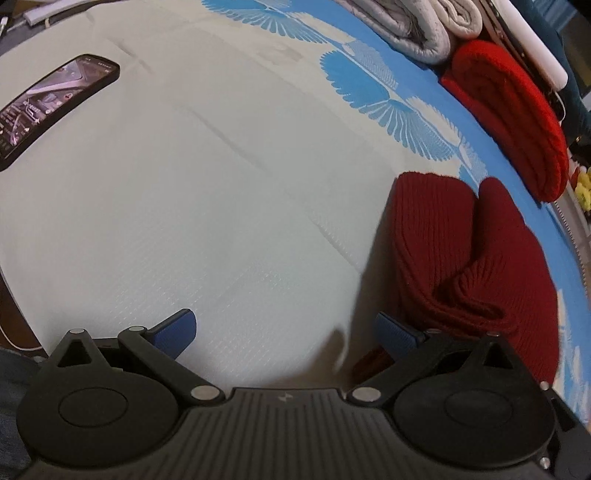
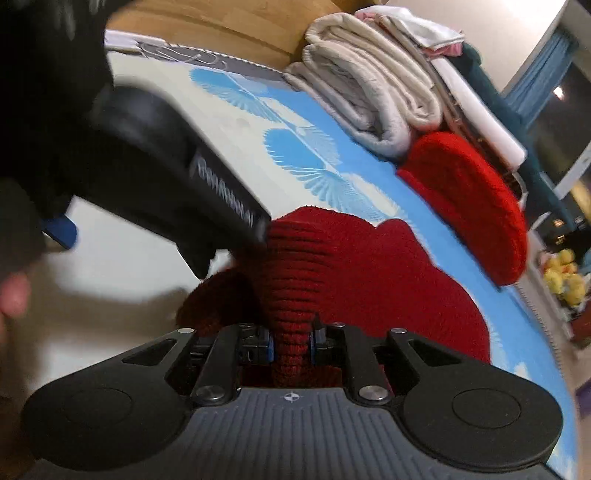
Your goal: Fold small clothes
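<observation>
Dark red ribbed knit hat (image 1: 461,258) lies bunched on white-and-blue patterned bed sheet (image 1: 184,184). Soft, light, stretchy, likely to sag; best held at the rim edge. Right gripper (image 2: 291,343) pinches a fold; left gripper (image 1: 284,336) wide open, empty, beside it.

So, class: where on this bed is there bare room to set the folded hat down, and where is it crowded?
Free: the white sheet between the phone and the dark red knit hat. Crowded: the blue edge, with the bright red knit and folded grey blankets packed together.
</observation>
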